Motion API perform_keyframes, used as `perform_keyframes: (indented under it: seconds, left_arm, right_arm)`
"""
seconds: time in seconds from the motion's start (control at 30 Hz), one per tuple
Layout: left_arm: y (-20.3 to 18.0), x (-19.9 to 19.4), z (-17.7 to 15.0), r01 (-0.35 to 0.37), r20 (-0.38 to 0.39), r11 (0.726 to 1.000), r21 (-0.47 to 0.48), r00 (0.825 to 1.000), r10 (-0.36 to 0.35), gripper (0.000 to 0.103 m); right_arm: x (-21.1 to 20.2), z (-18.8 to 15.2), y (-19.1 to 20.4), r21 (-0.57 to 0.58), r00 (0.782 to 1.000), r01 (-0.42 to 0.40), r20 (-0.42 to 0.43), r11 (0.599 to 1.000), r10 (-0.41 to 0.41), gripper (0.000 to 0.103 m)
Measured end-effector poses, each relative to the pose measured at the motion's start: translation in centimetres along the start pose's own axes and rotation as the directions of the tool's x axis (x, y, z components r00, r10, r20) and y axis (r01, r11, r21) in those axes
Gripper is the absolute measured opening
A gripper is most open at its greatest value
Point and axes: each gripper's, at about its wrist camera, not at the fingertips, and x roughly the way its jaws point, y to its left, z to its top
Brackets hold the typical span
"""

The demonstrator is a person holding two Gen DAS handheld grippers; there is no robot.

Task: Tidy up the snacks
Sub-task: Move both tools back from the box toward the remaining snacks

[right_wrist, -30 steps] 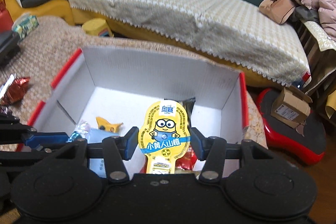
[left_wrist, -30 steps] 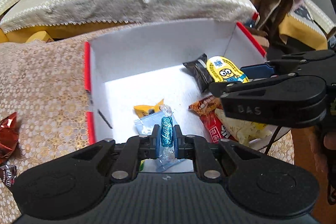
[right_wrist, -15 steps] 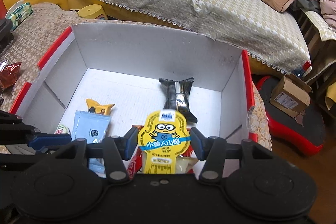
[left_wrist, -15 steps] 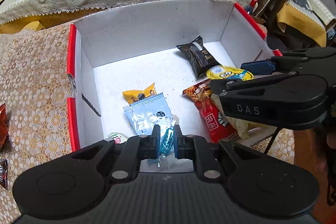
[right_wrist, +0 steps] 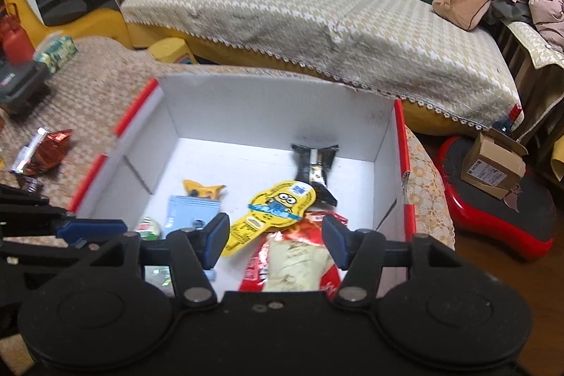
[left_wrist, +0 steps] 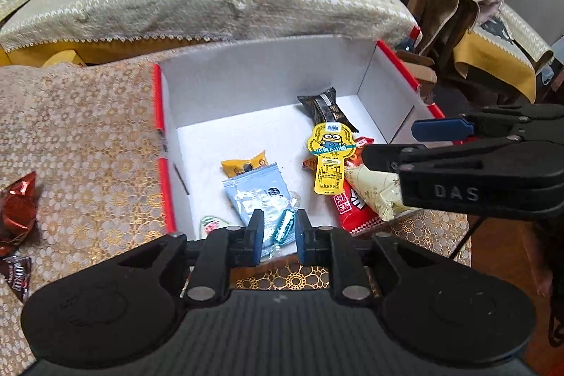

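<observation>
Two tools hang over the box (right_wrist: 384, 129), both open and empty. In the box: minion pack (right_wrist: 278, 205) mid-floor, teal candy (left_wrist: 284, 223) near the front wall, between the left tool (left_wrist: 278, 236) pads. Right tool (right_wrist: 276, 238) gapes wide.

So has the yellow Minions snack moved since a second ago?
Yes. The Minions snack has dropped from between the right gripper's fingers into the white box, landing beside the black wrapper.

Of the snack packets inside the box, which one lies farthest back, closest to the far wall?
The black packet. It lies alone near the back wall of the white box, beyond the yellow Minions snack; the orange, light-blue and red packets all lie nearer the grippers.
</observation>
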Motion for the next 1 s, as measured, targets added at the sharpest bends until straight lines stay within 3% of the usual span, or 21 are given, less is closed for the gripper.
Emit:
perform_keyframes:
  seconds: [0.33,0.4,0.57,0.83,1.0]
  left_arm:
    - [1.7,-5.0,-1.3,-0.015,0.089,1.000,-0.025,0.996,0.017,0.034]
    - [2.1,-5.9,-1.7,-0.017,0.110,0.999,-0.032,0.994,0.021,0.052]
    - [3.3,-8.0,-3.1,-0.028,0.150,0.998,-0.050,0.988,0.036,0.055]
    - [6.2,-10.8,-5.9,-0.051,0.209,0.995,-0.087,0.975,0.068,0.073]
    - [8.5,-11.9,-7.8,-0.103,0.247,0.990,-0.098,0.961,0.124,0.082]
  right_arm:
    - [-4.6,-0.8,2.6,0.012,0.995,-0.040,0.090,0.999,0.039,0.059]
    - [-5.2,-1.1,3.3,0.006,0.994,-0.047,0.100,0.999,0.046,0.060]
    - [-6.6,-1.7,4.8,0.019,0.988,-0.071,0.136,0.997,0.067,0.083]
    - [-7.7,-2.3,7.8,-0.001,0.978,-0.133,0.162,0.991,0.131,0.097]
    - [-7.8,-2.3,10.2,-0.029,0.966,-0.183,0.181,0.983,0.185,0.103]
